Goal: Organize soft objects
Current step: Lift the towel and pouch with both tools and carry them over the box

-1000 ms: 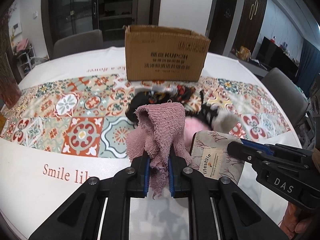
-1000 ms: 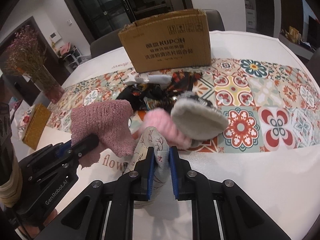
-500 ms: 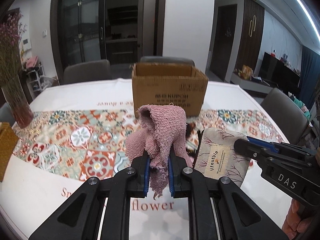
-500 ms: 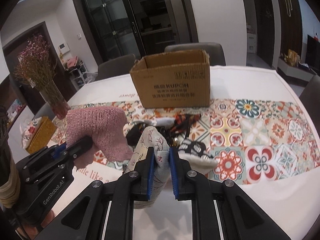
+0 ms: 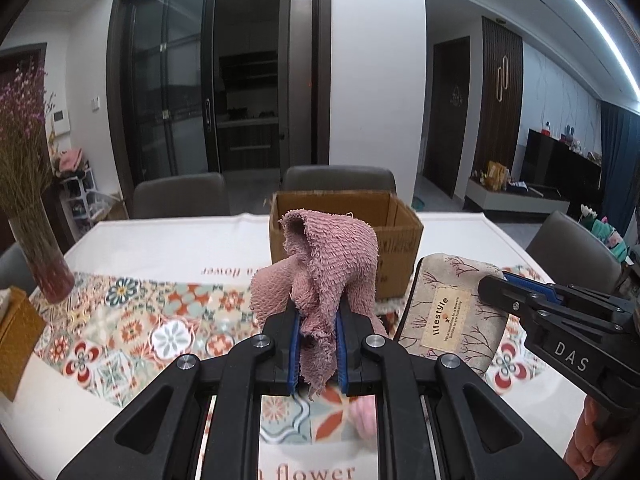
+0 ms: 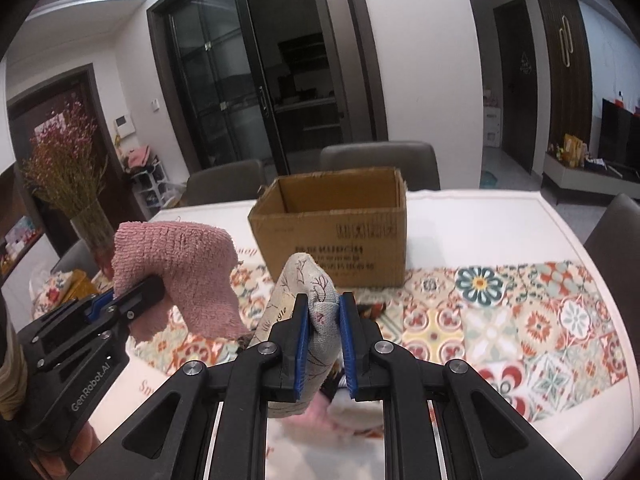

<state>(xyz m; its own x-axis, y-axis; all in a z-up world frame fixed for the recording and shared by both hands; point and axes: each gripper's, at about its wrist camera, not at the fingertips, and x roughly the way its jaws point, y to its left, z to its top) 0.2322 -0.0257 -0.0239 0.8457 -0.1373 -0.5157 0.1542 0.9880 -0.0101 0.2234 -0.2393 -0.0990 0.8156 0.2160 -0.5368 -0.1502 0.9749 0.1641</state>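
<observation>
Left wrist view: dining room with dark glass doors; white tablecloth (image 5: 168, 240) with a tiled floral runner. Compared with a second ago, the camera sits higher and the dark pile of soft items has dropped out of sight below. Left gripper (image 5: 317, 344) has its jaws clamped on a pink towel (image 5: 332, 260), a nubby terry cloth with frayed edges, bunched and draped over the fingertips. Behind it stands an open cardboard box (image 5: 400, 236), corrugated, rectangular. At right, a beige fabric pouch (image 5: 448, 312), printed with branches and bearing a sewn label, is gripped by the right gripper (image 5: 496, 286). Glass vase (image 5: 44, 264) of dried flowers at the left edge.

Right wrist view: same table, box (image 6: 332, 232) now seen from above its rim, interior visible. Right gripper (image 6: 324, 344) jaws narrowly pinch the pouch (image 6: 308, 300), folded upright between blue pads. Left gripper (image 6: 150, 290) holds the towel (image 6: 180, 268) aloft, beside the pouch and apart from it.
</observation>
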